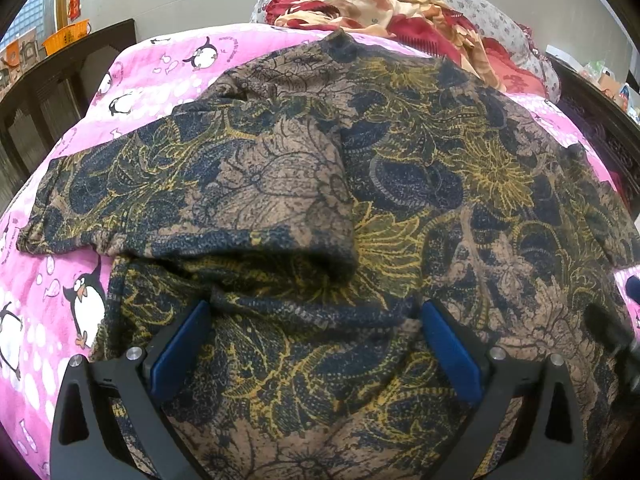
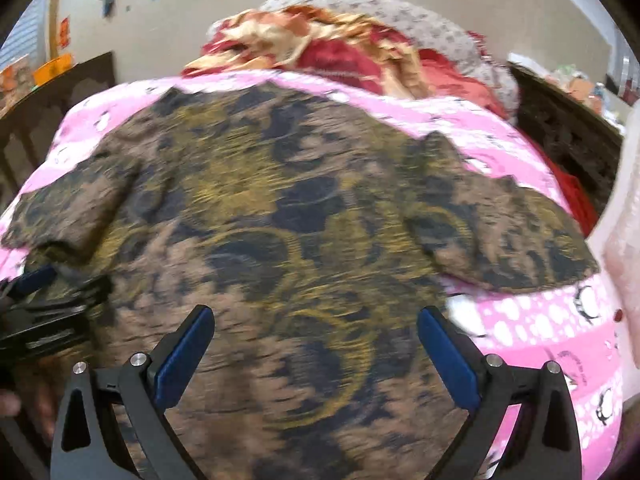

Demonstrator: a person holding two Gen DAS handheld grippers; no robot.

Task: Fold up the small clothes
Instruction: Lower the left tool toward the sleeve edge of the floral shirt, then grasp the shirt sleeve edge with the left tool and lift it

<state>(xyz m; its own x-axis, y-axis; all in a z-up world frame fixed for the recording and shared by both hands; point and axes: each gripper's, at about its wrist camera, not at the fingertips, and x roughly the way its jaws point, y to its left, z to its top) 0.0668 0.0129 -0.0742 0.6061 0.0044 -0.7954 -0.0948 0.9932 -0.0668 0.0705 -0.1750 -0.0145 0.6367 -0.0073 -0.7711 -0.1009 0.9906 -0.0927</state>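
Brown, navy and yellow floral print covers the one patterned shirt (image 1: 400,184) filling the middle of both my views, spread on a pink penguin blanket (image 1: 60,280). One sleeve is folded across it at centre left. My left claw (image 1: 316,312) and right claw (image 2: 316,320) both gape, grasping nothing. One red-and-cream heap of cloth (image 1: 360,0) sits at upper centre.
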